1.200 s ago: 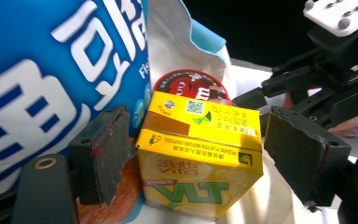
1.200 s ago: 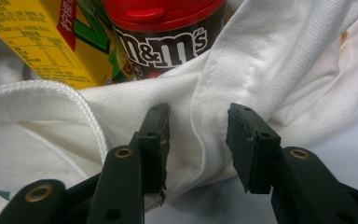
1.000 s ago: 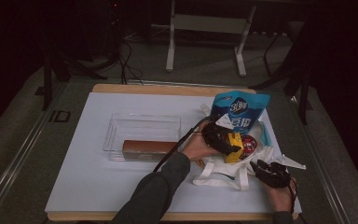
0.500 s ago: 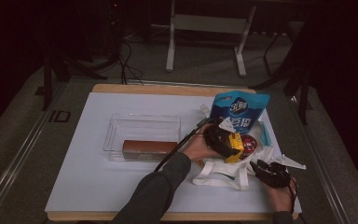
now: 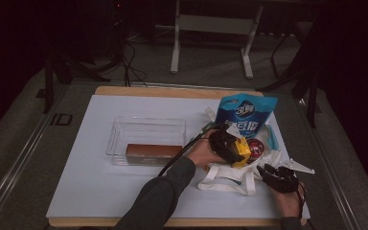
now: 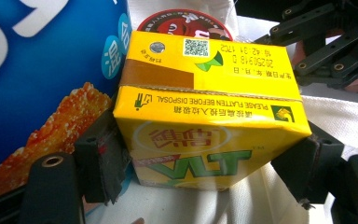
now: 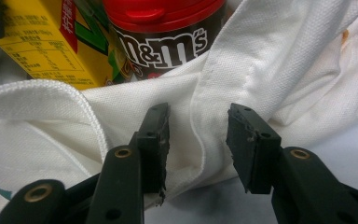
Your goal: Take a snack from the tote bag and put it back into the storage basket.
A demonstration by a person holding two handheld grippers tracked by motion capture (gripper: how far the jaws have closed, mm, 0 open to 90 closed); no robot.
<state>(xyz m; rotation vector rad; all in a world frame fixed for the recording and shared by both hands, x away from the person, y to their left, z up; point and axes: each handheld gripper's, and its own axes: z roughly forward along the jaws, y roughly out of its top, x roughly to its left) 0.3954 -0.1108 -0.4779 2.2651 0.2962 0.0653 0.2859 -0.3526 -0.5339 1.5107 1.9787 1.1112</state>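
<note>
Nearest, the right gripper (image 7: 198, 140) stands half open astride the rim of the white cloth tote bag (image 7: 279, 70), unmoved. Farther left, the left gripper (image 6: 205, 158) clamps the yellow drink carton (image 6: 207, 109), barely shifted, at the bag mouth: insertion pending.

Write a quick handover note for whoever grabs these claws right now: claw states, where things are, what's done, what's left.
Left claw: shut on the yellow drink carton, held at the mouth of the white bag.
Right claw: open, jaws either side of a fold of the bag's edge, not pinching it.
Already in or at the bag: blue snack pouch, M&M's tub.
The brown box lies in the clear tray.
Left: probably set the carton inside and let go, then perhaps the brown box.
</note>
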